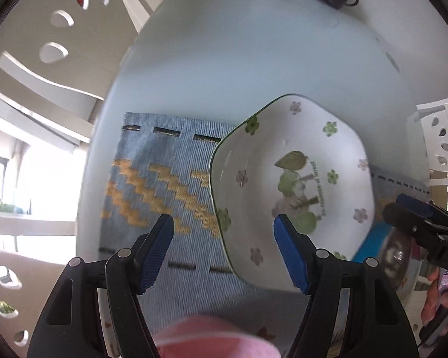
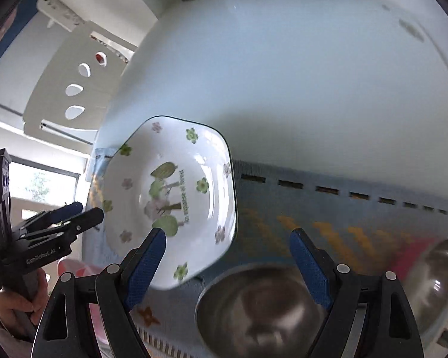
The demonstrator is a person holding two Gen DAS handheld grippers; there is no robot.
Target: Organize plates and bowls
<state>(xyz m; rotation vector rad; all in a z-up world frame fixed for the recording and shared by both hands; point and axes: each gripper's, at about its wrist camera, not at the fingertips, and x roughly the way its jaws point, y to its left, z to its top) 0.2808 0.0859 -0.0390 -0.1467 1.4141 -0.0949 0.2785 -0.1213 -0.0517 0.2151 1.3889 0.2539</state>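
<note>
Both your left gripper (image 1: pixel 224 232) and right gripper (image 2: pixel 228 249) are released, empty; the flowered dish (image 1: pixel 295 179) lies frame-centre on the placemat (image 1: pixel 164 185).

A white, roughly hexagonal plate (image 1: pixel 292 179) with green and pink flowers and a tree motif lies flat, face up, on the table. Two steel bowls (image 2: pixel 259 307) (image 2: pixel 439 274) sit upright at its 4 and 3 o'clock in the right wrist view.

Daylight floods in from a blown-out window (image 1: pixel 30 179) at nine o'clock in both my views. Motion blur smears the placemat (image 1: pixel 164 185) and steel bowl (image 2: pixel 254 307); the bench (image 1: pixel 254 53) glares palely. Fisheye bends and darkens every edge.
</note>
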